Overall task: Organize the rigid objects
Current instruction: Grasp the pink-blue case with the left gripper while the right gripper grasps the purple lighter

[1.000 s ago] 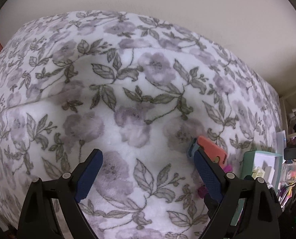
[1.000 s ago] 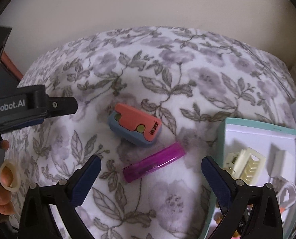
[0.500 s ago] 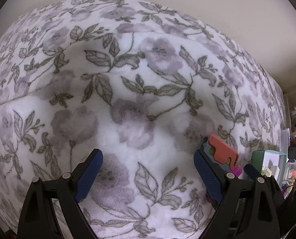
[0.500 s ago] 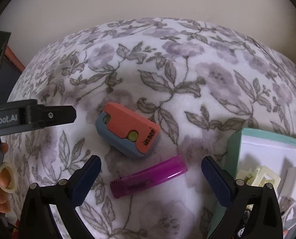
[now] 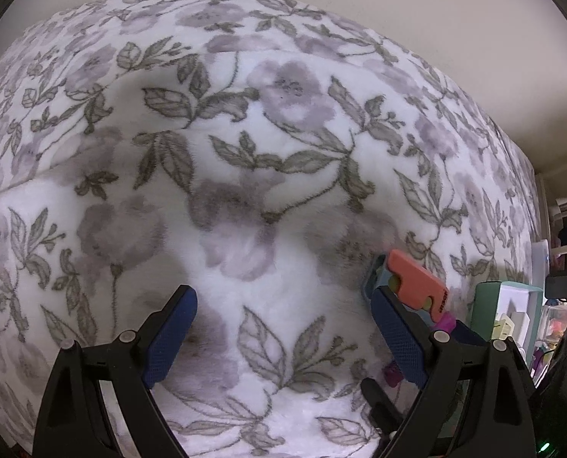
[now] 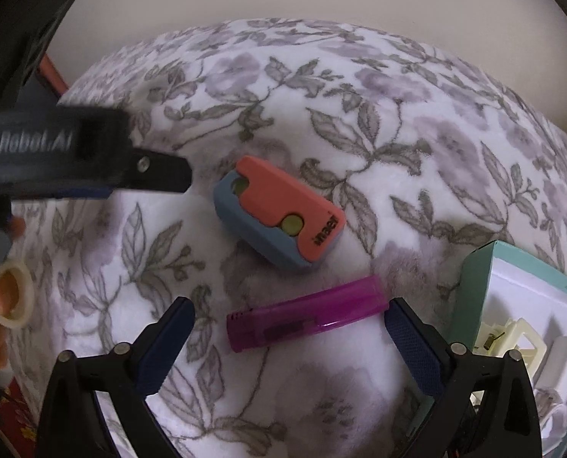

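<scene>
Two handheld grippers point steeply down at a soft fleece blanket (image 6: 360, 114), white with a print of pale purple flowers and grey-green leaves, which covers the whole work surface.

In the right wrist view, the right gripper (image 6: 289, 309) has black arms and dark blue textured fingertips (image 6: 169, 339). Its jaws stand wide and are closing. A translucent purple plastic lighter (image 6: 306, 315) lies flat on the blanket between them, set slantwise with its far end toward the right fingertip. That fingertip sits just beside the lighter's end; whether it touches cannot be told. The left fingertip is clearly apart from it.

Just beyond the lighter lies a chunky rounded case (image 6: 279, 212), coral-orange on top and grey-blue beneath, with two yellow-green round spots and small dark lettering at one end. It rests flat on the blanket, near the lighter but not touching it.

At the right edge stands an open box (image 6: 474, 278) with mint-green walls and a white divided insert. A cream plastic clip (image 6: 512, 339) lies in one compartment.

At the left edge, the black arm of the left gripper reaches in, blurred, and a person's fingers (image 6: 1, 305) show below it.

In the left wrist view, the left gripper (image 5: 283, 301) is spread wide over bare blanket with nothing between its blue fingertips. The coral and blue case shows just beyond its right fingertip, outside the jaws.
</scene>
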Demonstrator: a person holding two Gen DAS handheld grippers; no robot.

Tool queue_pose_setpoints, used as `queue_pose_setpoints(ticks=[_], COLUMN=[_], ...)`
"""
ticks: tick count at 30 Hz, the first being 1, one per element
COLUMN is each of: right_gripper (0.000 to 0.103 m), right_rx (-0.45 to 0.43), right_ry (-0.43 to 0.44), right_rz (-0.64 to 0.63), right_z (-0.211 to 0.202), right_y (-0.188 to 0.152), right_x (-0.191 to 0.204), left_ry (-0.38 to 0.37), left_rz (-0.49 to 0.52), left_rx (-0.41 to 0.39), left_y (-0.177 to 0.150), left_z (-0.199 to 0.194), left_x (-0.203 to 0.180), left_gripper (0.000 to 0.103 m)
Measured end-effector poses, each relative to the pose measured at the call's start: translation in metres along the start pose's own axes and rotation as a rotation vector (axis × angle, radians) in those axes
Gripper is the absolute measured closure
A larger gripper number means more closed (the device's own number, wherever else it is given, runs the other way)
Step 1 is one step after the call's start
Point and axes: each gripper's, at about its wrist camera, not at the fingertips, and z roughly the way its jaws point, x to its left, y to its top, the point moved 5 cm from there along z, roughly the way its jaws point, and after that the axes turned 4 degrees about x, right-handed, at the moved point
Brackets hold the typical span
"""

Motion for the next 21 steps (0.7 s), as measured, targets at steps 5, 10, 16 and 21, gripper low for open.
queue_pose_setpoints(ticks=[5, 10, 16, 21], right_gripper=[0.011, 0.019, 0.019, 0.019], right_rx=[-0.004, -0.012, -0.012, -0.019], right_ry=[-0.032, -0.044, -0.03, -0.017], right_rz=[0.005, 0.022, 0.038, 0.055], right_z=[0.002, -0.001, -0.009, -0.014], right_y=[-0.001, -0.002, -0.005, -0.004], right_x=[0.001, -0.004, -0.021, -0.03], left_ry=[-0.004, -0.02, -0.039, -0.055], left_rz=[0.024, 0.063, 0.115, 0.165], left_rx=[-0.006, -0.022, -0.036, -0.041], left_y=[0.001, 0.0, -0.005, -0.008], left_z=[0.002, 0.002, 0.007, 0.014], left_x=[-0.007, -0.02, -0.038, -0.057], left_gripper=[0.01, 0.01, 0.01, 0.01])
